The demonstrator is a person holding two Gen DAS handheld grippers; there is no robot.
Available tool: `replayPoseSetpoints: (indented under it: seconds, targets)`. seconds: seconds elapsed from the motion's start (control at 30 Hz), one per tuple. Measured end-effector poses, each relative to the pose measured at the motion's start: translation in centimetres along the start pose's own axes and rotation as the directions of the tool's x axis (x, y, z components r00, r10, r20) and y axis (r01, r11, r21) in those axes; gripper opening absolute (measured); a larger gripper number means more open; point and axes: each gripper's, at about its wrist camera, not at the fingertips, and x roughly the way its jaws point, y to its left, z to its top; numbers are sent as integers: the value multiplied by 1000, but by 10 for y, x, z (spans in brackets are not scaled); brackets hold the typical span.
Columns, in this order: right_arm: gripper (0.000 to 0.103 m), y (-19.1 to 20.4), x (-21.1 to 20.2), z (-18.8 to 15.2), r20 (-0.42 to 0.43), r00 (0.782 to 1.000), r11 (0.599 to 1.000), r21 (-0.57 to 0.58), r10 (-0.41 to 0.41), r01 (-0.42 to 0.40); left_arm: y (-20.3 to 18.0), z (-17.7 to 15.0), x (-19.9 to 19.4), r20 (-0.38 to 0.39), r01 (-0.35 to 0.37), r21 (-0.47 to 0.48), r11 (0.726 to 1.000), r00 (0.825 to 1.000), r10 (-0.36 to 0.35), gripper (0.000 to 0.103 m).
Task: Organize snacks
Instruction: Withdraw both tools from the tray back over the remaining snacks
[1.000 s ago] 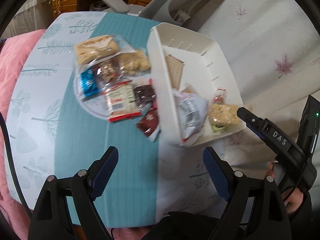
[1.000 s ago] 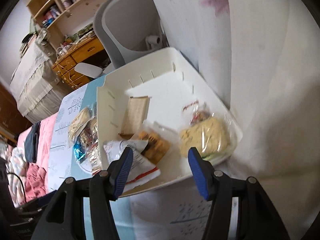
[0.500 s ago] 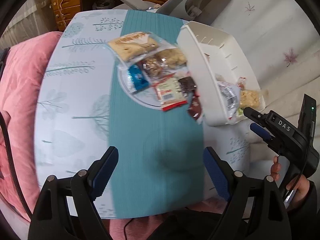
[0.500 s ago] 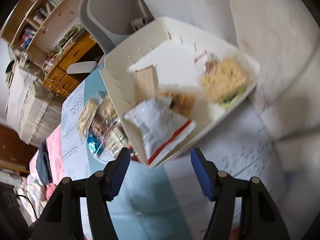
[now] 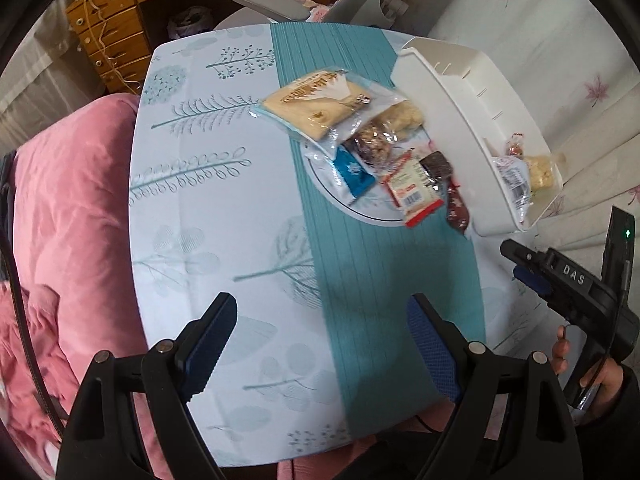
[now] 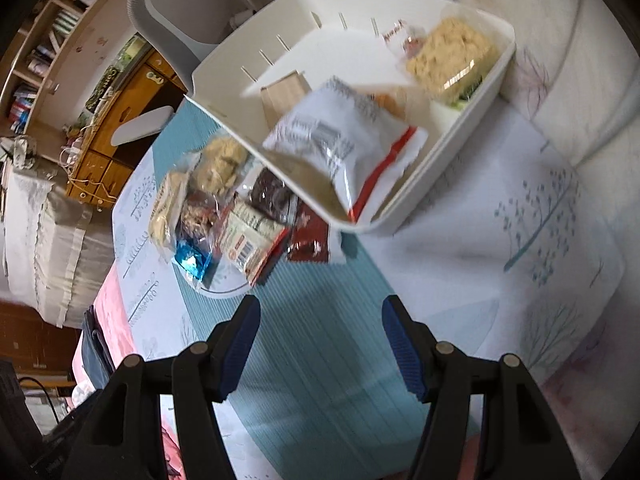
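A white bin (image 5: pixel 448 92) stands at the table's right side and holds a white-and-red packet (image 6: pixel 340 144), a crumbly snack in clear wrap (image 6: pixel 452 52) and a cracker (image 6: pixel 284 92). Left of it several loose snacks lie on a white plate (image 5: pixel 360 208): a tan biscuit pack (image 5: pixel 316 100), a blue packet (image 5: pixel 354 172), a red-and-white packet (image 5: pixel 412 192) and dark bars (image 5: pixel 456 208). My left gripper (image 5: pixel 320 340) is open and empty over the near table. My right gripper (image 6: pixel 320 340) is open and empty, below the bin; it also shows in the left wrist view (image 5: pixel 528 268).
The table has a pale leaf-print cloth with a teal runner (image 5: pixel 380 280). A pink quilt (image 5: pixel 68 220) lies at the left. A grey chair (image 6: pixel 184 4) and a wooden drawer cabinet (image 5: pixel 116 36) stand beyond the table. A white curtain (image 5: pixel 568 52) hangs at the right.
Both grippers have pulled back from the bin and snacks toward the table's near edge. Both stayed open and empty. The snacks have not moved.
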Motion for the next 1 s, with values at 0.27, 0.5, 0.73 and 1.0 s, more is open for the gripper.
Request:
replayPoseSetpoints:
  seconds: [0.27, 0.5, 0.73, 1.0]
  targets:
    - [64, 4, 15, -12, -19, 999, 998, 50, -32, 33, 22, 34, 17, -61, -34, 38, 999, 997, 36, 85]
    - [64, 9, 31, -17, -48, 997, 997, 48, -64, 66, 32, 67, 28, -60, -51, 39, 998, 997, 53, 85]
    - [64, 21, 42, -18, 21, 997, 997, 31, -73, 72, 34, 109, 47, -59, -61, 77, 995, 996, 65, 86]
    - [64, 30, 57, -15, 98, 993, 998, 28, -65, 63, 25, 156, 83, -91, 10, 142, 990, 996, 3, 92]
